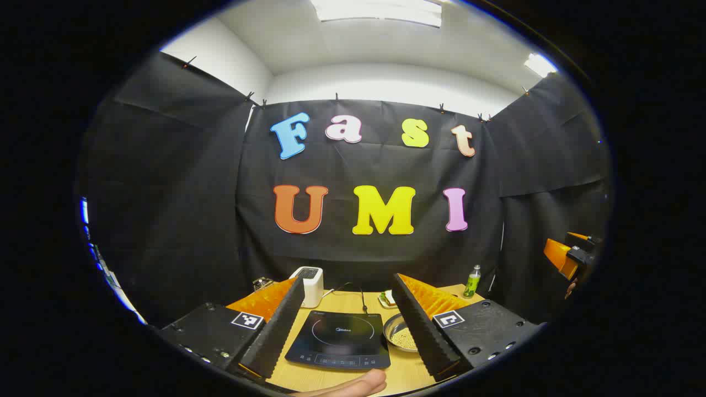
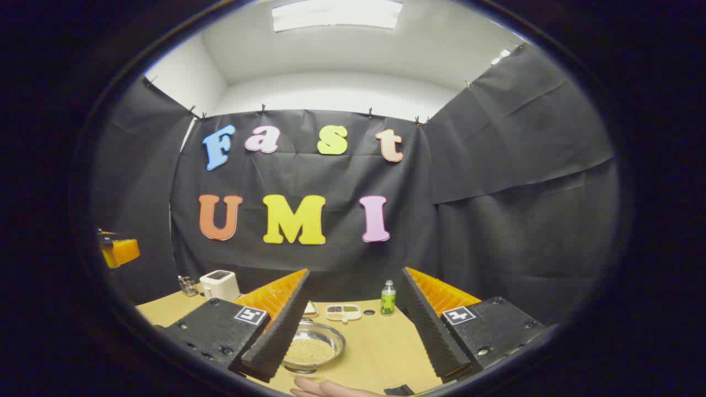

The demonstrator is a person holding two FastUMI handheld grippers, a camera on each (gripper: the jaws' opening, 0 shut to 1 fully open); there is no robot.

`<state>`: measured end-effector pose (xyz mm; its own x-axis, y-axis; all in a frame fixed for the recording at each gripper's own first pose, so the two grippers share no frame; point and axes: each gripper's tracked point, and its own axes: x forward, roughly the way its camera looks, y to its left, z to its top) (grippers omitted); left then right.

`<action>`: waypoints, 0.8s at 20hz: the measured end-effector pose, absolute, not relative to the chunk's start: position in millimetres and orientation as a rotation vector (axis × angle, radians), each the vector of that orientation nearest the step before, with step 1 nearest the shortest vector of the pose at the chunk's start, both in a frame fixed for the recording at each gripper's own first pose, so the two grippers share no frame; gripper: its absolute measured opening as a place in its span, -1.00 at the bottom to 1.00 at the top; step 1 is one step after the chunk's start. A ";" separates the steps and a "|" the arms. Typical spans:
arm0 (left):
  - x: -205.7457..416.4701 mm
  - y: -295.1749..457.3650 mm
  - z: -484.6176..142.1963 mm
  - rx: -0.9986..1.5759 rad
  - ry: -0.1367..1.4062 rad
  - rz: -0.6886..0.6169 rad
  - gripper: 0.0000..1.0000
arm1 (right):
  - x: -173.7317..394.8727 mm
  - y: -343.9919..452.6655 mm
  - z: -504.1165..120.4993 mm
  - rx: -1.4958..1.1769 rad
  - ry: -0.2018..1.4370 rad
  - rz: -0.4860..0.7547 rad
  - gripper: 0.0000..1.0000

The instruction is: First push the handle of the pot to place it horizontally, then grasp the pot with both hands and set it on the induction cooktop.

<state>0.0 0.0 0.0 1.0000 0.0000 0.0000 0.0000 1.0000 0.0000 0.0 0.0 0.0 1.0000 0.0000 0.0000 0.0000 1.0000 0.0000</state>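
Listed left to right on the table [image 1: 336, 300]: white toaster [image 1: 310, 285], induction cooktop [image 1: 339, 346] seen between the left gripper's [image 1: 347, 336] spread fingers, steel bowl [image 2: 314, 346] of what may be grain beside it and partly hidden by the right gripper's [image 2: 353, 336] parted fingers, divided snack tray [image 2: 343, 312], green bottle [image 2: 388, 297].
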 end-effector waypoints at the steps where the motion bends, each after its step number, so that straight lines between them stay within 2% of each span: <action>1: 0.0 -0.8 -0.4 -0.006 -0.002 -0.007 0.92 | 0.4 5.2 0.1 -0.007 -0.003 0.008 0.97; 12: -0.3 3.0 -11.8 0.024 0.010 -0.027 0.91 | 23.6 38.1 -20.7 -0.007 0.058 0.056 0.97; 16: -2.9 2.6 -14.5 0.029 0.014 -0.040 0.91 | 28.0 61.6 -26.8 0.002 0.085 0.108 1.00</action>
<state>-2.9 2.6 -14.5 0.9991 -0.0397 -0.0145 0.0401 0.9988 0.0290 28.0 61.6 -26.8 0.9905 0.1078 -0.0848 -0.1076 0.9942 0.0067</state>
